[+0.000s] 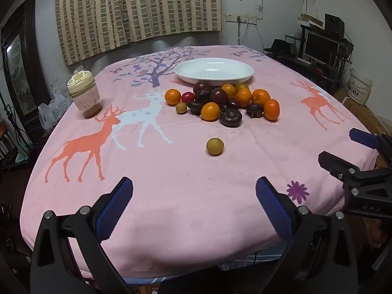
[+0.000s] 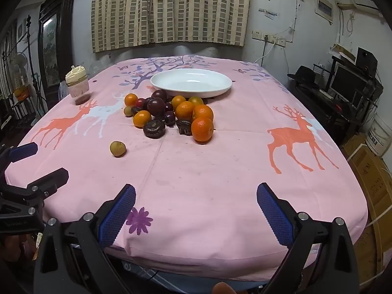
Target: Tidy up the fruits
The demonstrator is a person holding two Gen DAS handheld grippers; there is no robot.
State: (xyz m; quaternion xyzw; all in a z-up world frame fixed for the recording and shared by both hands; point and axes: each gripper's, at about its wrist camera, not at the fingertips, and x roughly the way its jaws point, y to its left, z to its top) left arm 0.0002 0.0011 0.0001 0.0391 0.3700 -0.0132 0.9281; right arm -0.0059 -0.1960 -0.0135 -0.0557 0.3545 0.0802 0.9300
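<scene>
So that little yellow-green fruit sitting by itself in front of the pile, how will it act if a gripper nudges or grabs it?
The lone yellow-green fruit looks round, so a nudge would probably send it rolling across the pink tablecloth. Its skin looks smooth, so it might squirt out of an off-center pinch. It is small beside the oranges, so likely light.

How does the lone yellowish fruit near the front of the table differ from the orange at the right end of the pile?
The lone yellowish fruit is dull olive-yellow; the orange at the right end of the pile is bright orange. The yellowish fruit looks smaller than the orange. The yellowish fruit lies apart on bare cloth, nearer the claws, while the orange sits at the edge of the heap before the white dish. Both are roundish, rest on the pink tablecloth, and are untouched.
</scene>
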